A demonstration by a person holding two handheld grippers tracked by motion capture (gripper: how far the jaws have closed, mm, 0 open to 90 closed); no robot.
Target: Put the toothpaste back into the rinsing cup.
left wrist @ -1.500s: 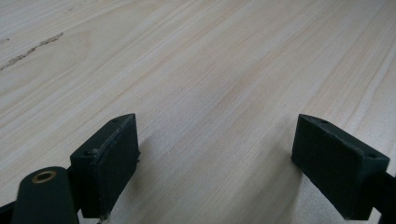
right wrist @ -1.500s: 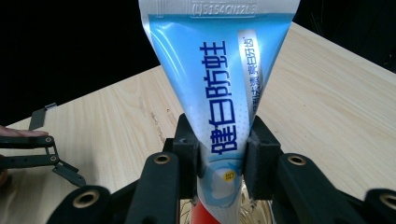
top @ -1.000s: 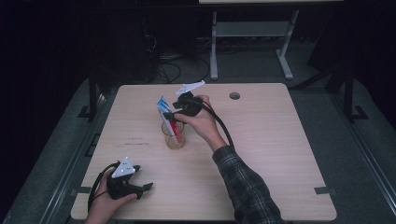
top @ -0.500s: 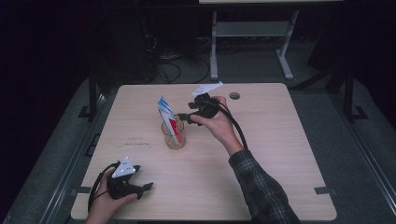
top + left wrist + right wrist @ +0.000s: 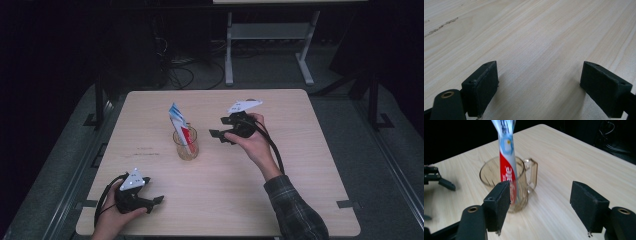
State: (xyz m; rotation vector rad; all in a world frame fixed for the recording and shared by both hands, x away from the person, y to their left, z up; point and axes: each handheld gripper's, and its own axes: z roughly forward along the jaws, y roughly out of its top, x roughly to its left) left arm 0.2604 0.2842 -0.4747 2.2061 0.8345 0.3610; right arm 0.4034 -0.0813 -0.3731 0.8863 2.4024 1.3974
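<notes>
Near edge of the table (image 5: pixel 300 200) — pale wood, fine straight grain, matte. The left gripper (image 5: pixel 150 201) rests low on it by the near left corner, held in the person's left hand (image 5: pixel 112 222); in the left gripper view its blocky black jaws stand wide apart with only bare wood between them.

Mid-table: a clear, amber-tinted glass mug (image 5: pixel 185 145), round, with a loop handle, stands upright. In it a toothpaste tube (image 5: pixel 181 127) — glossy, flat, red low down, white and blue above — stands on end, leaning against the rim, its top well above the glass.

Just right of the mug in the high view, the right gripper (image 5: pixel 218 136) hangs a little apart from it, jaws pointed toward it. Its jaws have just been opening and now stand wide, holding nothing; in the right gripper view (image 5: pixel 541 205) mug and tube sit ahead, toward the left jaw, not between the pads. The right hand (image 5: pixel 252 142) has a plaid sleeve (image 5: pixel 295 210) behind it.
</notes>
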